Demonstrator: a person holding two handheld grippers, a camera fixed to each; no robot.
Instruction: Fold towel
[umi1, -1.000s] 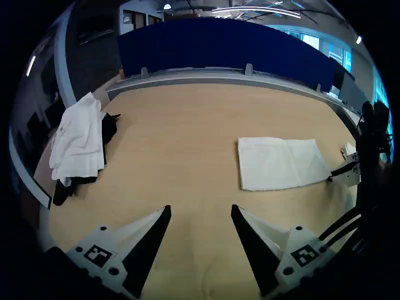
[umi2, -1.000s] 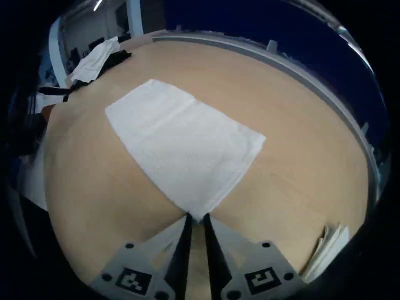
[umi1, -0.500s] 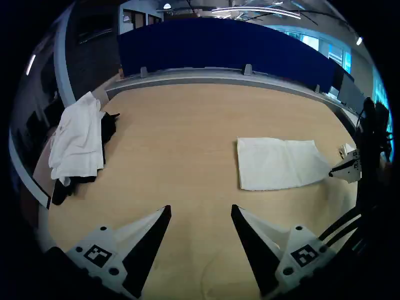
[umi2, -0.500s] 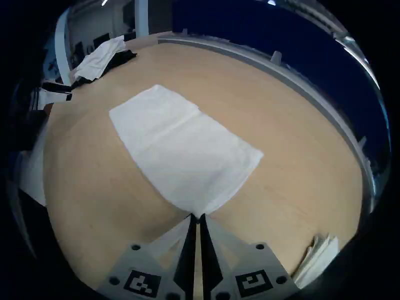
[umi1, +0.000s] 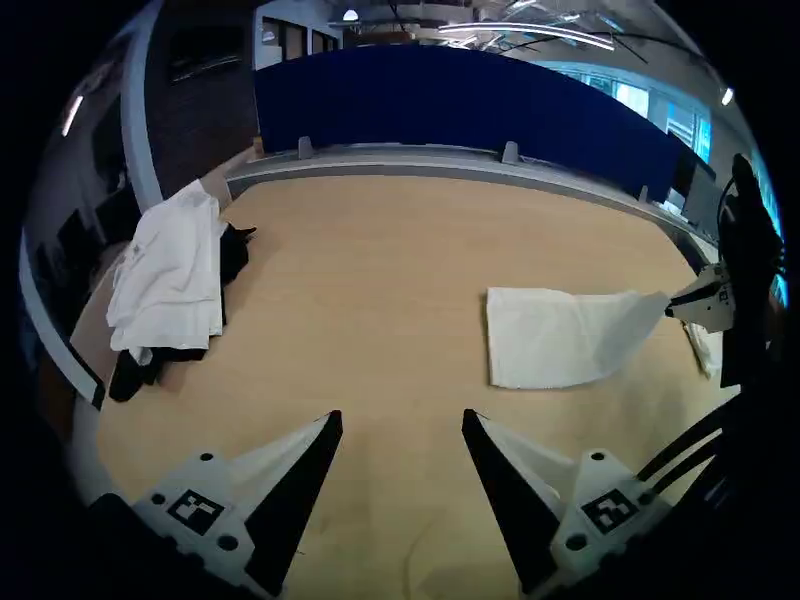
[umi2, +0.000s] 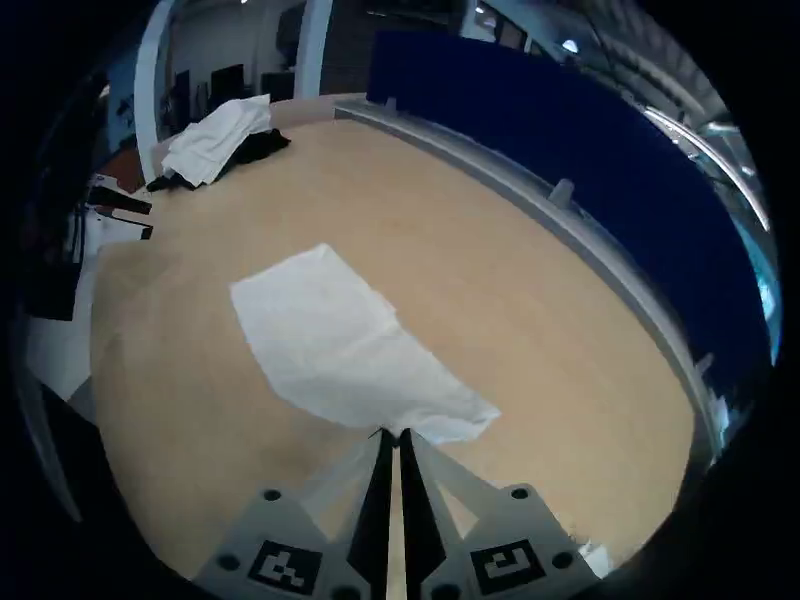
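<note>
Raised since a second earlier: one corner of the white towel (umi2: 330, 350), pinched in the clenched right gripper (umi2: 392, 435); the rest lay flat on the wooden table (umi2: 560, 330). Left gripper (umi1: 400, 420) stood spread and empty, well apart. Step, by judgement: first fold begun. The next move called for carrying the corner across to the opposite edge.

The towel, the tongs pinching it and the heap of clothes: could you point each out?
towel (umi2: 330, 350), right gripper view, middle of the white cloth.
right tongs (umi2: 392, 436), right gripper view, between the tips shut on the towel's corner.
heap of clothes (umi1: 165, 280), left gripper view, white garment on top.
</note>
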